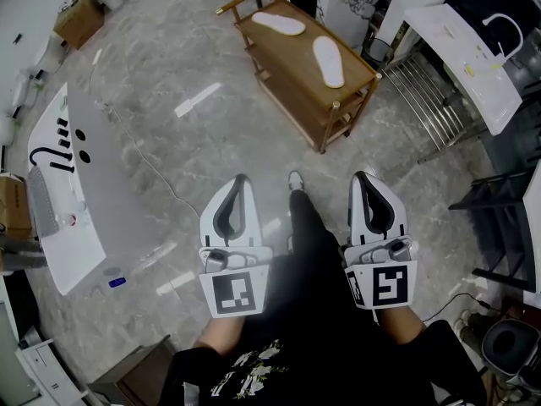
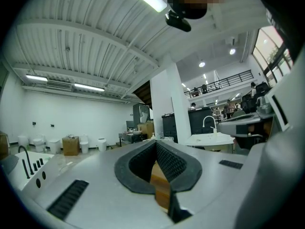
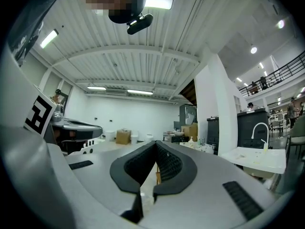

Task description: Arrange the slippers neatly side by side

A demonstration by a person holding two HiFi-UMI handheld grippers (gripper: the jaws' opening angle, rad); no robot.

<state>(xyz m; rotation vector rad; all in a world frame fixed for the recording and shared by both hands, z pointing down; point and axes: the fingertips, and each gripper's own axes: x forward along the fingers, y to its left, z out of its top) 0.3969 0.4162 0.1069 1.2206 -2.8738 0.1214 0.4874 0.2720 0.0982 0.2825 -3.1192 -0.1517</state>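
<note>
Two flat white slippers lie apart on a low wooden table further ahead in the head view. The far slipper lies crosswise, the near slipper lies lengthwise, at an angle to each other. My left gripper and right gripper are held level near my body, well short of the table, both shut with nothing in them. In the left gripper view the dark pads meet, with a strip of the table's wood showing in the gap behind them. In the right gripper view the pads also meet, empty.
A white basin counter lies on the floor at the left, a cardboard box beyond it. A metal grid rack and a white sink unit stand right of the table. My shoe is between the grippers.
</note>
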